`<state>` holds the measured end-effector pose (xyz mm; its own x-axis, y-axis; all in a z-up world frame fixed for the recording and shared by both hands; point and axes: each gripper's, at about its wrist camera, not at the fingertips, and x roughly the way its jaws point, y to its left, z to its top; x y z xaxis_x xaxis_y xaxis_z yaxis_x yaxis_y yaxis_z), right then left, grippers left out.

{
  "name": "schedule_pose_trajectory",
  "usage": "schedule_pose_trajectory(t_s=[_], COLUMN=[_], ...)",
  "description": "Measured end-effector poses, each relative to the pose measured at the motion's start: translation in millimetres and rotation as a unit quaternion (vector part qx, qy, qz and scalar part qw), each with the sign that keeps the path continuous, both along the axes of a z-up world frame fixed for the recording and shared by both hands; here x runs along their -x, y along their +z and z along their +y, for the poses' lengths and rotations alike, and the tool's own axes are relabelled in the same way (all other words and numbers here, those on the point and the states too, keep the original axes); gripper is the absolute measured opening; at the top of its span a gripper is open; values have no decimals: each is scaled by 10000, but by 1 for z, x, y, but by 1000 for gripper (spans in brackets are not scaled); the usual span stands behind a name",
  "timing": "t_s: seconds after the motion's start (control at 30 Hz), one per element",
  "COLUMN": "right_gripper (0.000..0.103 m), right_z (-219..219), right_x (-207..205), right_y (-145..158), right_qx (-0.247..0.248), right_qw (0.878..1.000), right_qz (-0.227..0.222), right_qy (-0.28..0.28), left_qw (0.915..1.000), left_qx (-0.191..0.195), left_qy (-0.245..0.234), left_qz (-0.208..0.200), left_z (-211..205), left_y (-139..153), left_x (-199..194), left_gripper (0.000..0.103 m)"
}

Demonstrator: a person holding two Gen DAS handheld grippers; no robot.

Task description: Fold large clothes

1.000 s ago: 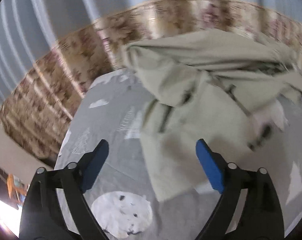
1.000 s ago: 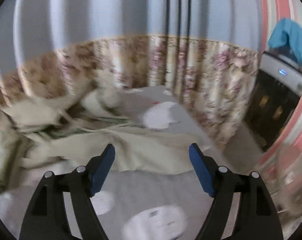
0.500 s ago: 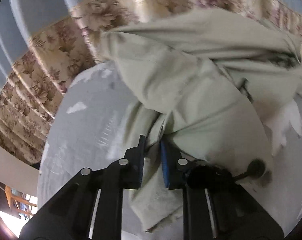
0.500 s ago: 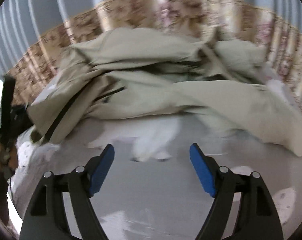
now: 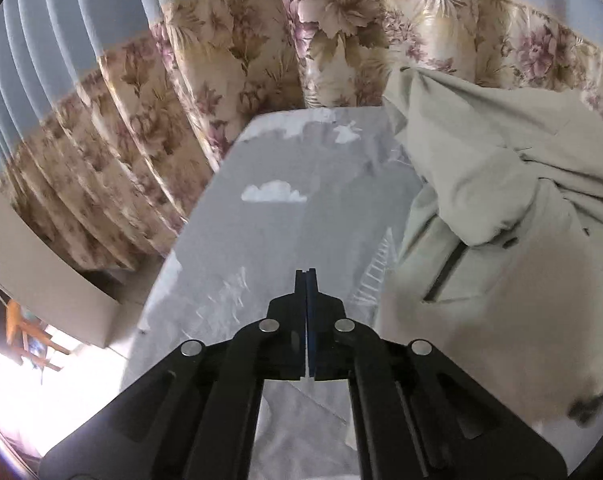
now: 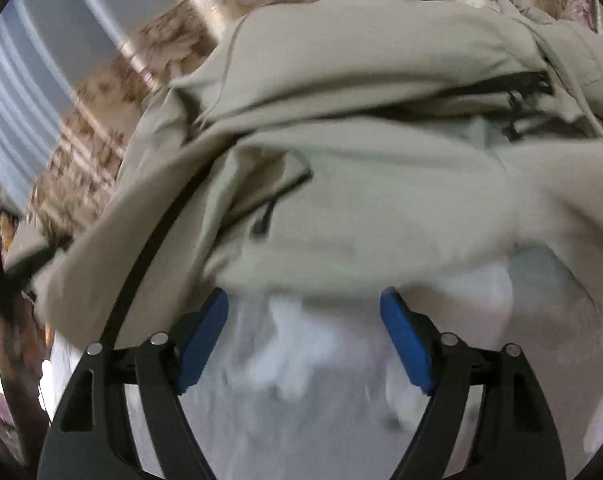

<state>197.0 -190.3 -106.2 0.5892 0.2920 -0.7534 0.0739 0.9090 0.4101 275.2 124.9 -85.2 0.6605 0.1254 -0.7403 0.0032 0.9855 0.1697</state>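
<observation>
Jacket, beige and crumpled on a grey bedsheet; left gripper closed on nothing, right gripper wide open at its hem.

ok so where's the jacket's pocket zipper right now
In the left wrist view the pocket zipper runs diagonally on the beige jacket, right of the shut left gripper, on the grey bedsheet.

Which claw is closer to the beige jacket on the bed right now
Right. The right claw stands open with its tips at the beige jacket hem; the left claw, shut and empty, sits over bare sheet beside it.
</observation>
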Motion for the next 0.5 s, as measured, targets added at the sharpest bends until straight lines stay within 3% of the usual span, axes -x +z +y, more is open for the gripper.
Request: schedule_pose_trajectory(t_s=[0.03,0.07,0.1,0.13,0.17,0.2,0.23,0.27,0.3,0.37,0.5], right_gripper=[78,70,47,38,22,14,11,7,5,4,3], right_z=[-3,-4,-4,-4,-2,-2,0,0,3,16,-14], right_x=[-9,-18,-28,-33,-39,-43,-43,-42,-33,-13,25], right_y=[-1,-3,-7,-7,-9,-9,-8,-4,7,29,66], right_qx=[-135,-197,-112,42,218,348,491,601,1037,2183,2989], right_qw=[9999,9997,9997,9996,9993,9987,9980,9970,9917,9686,9414], right_qz=[-43,-55,-98,-148,-205,-308,-381,-471,-754,-1187,-1529], right_qy=[-97,-149,-199,-222,-219,-189,-135,-99,-58,43,-322], left_qw=[9999,9998,9994,9990,9985,9978,9968,9956,9948,9933,9902], left_qx=[-65,-110,-149,-192,-271,-348,-416,-488,-542,-616,-977], left_qy=[-46,-101,-254,-333,-400,-472,-572,-672,-746,-923,-993], left_qz=[-67,-113,-166,-214,-273,-314,-361,-428,-429,-332,-105], left_z=[-4,-9,-16,-22,-29,-37,-45,-53,-59,-71,-91], left_y=[2,5,8,9,12,12,12,11,10,2,-21], left_x=[7,13,23,29,37,45,52,60,64,72,73], left_gripper=[0,0,1,10,21,60,89,93,92,92,92])
